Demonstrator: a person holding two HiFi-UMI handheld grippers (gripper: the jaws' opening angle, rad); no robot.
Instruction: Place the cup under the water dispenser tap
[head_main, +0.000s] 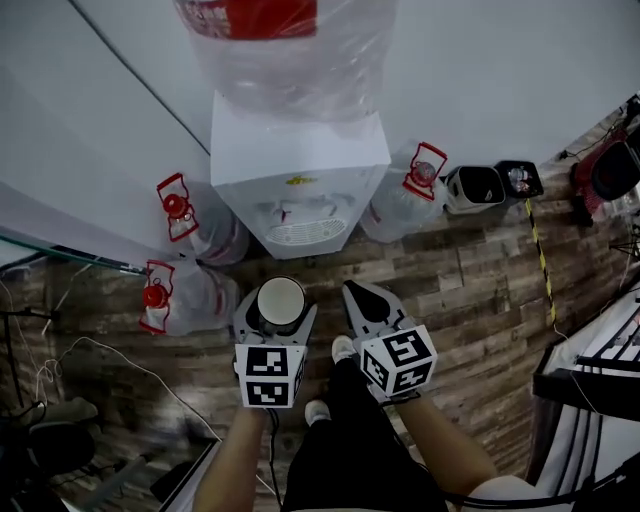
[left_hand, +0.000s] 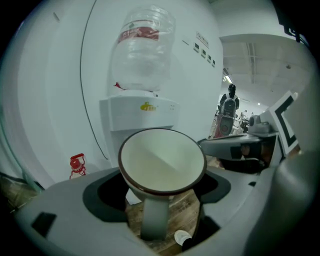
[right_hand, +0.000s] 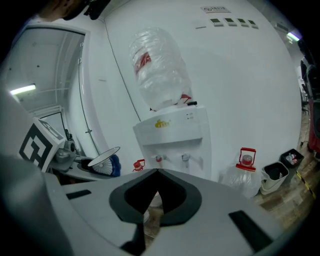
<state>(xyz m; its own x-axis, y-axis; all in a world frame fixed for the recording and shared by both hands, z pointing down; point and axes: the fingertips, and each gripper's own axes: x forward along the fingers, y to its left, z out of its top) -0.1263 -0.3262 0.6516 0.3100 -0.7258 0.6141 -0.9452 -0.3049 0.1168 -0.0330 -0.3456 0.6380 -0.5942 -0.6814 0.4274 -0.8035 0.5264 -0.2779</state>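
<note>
A white wall and a wooden plank floor fill most of the head view. A white water dispenser stands against the wall, and a big clear bottle with a red label sits upside down on its top. Three spare water bottles with red handles lie on the floor: two at the left of the dispenser and one at the right. Further to the right stand two small bins.

The left gripper is in front of the dispenser, above the floor. Its fingers are pressed on both sides of a white cup with a dark rim. The cup has its mouth up and looks empty. It is near the front of the dispenser but not under the two taps; it is apart from the drip grille.

The right gripper is just beside the left one. Its fingers are pressed together at the tips, with nothing between them.
</note>
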